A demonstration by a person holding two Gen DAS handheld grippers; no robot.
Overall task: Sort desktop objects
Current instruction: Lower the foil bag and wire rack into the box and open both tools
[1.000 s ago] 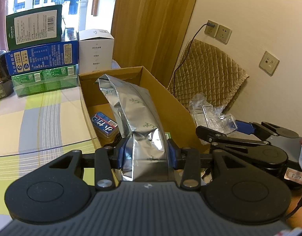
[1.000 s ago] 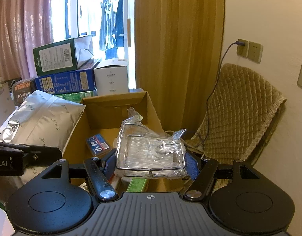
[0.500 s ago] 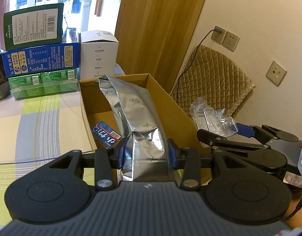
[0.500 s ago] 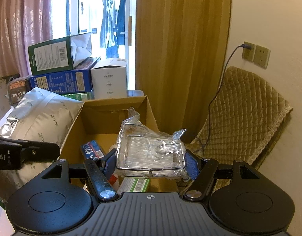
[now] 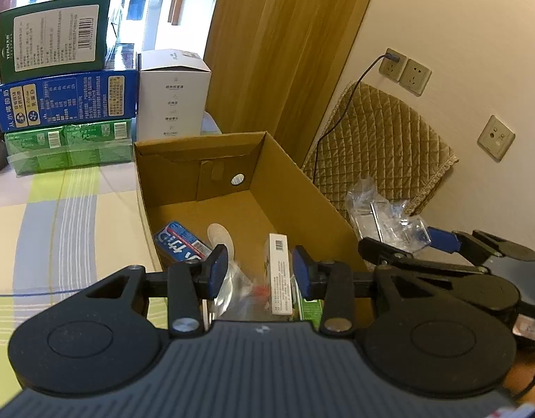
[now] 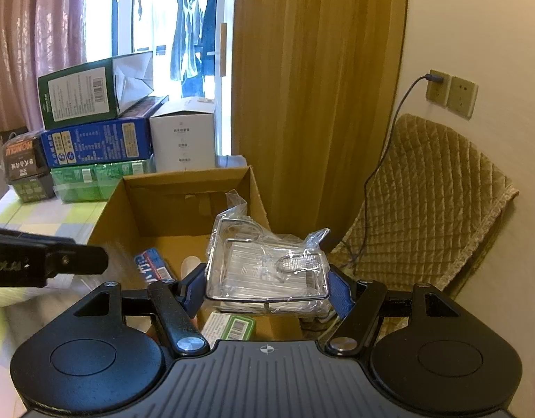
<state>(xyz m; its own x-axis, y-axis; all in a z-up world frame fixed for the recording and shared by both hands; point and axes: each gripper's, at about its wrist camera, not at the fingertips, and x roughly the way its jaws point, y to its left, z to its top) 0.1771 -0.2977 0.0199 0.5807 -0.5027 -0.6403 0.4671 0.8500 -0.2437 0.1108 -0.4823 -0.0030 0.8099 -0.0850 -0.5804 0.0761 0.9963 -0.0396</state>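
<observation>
Grippers work over a cardboard box [image 5: 295, 188] on a checked tablecloth [image 5: 58, 216]: the left gripper [image 5: 259, 273] hangs above it, fingers apart and empty, while the right gripper [image 6: 267, 287] clamps a plastic-wrapped wire rack [image 6: 267, 264] above the box's near right corner.

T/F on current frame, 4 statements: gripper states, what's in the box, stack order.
1. The left gripper is open and holds nothing. True.
2. The right gripper is open and holds nothing. False: it is shut on the plastic-wrapped wire rack.
3. The cardboard box has nothing in it. False: a blue packet and other items lie inside.
4. The green carton sits on top of the blue carton. True.
</observation>
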